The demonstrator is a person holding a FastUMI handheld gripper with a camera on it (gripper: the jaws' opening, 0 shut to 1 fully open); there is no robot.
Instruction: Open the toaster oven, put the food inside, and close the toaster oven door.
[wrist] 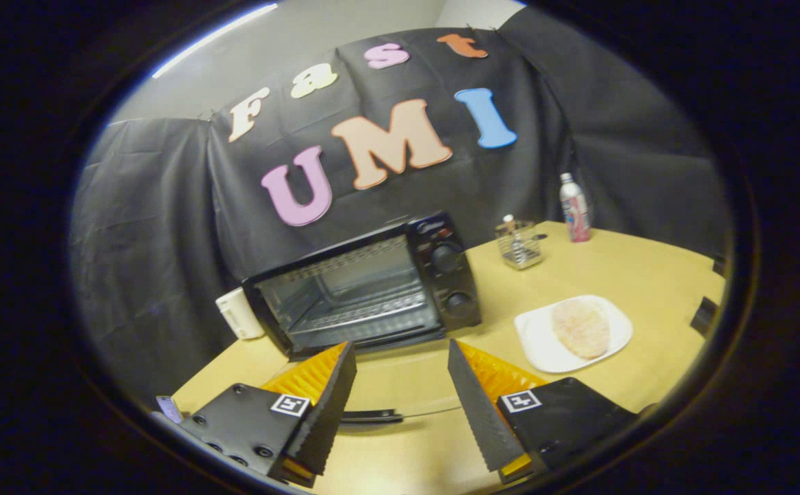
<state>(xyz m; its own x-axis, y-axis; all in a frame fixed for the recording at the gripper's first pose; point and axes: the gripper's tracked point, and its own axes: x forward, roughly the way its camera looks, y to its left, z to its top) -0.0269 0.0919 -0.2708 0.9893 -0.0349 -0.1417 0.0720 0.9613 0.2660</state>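
Observation:
A black toaster oven point(372, 292) stands on the wooden table point(647, 268), just beyond my fingers. Its glass door hangs down and open, showing the wire rack inside. The door's black handle point(372, 416) lies low between my two fingers. My gripper point(401, 349) is open, with its orange-and-black fingers point(324, 385) spread wide and nothing held. The food, a flat pale pinkish round point(582, 328), rests on a white plate point(534, 340) to the right of the oven, beyond my right finger.
A white boxy object point(238, 313) sits against the oven's left side. Behind the plate stand a small wire basket point(520, 246) and a pink-labelled bottle point(574, 207). Dark objects point(704, 316) sit at the table's right edge. The black cloth wall closes off the back.

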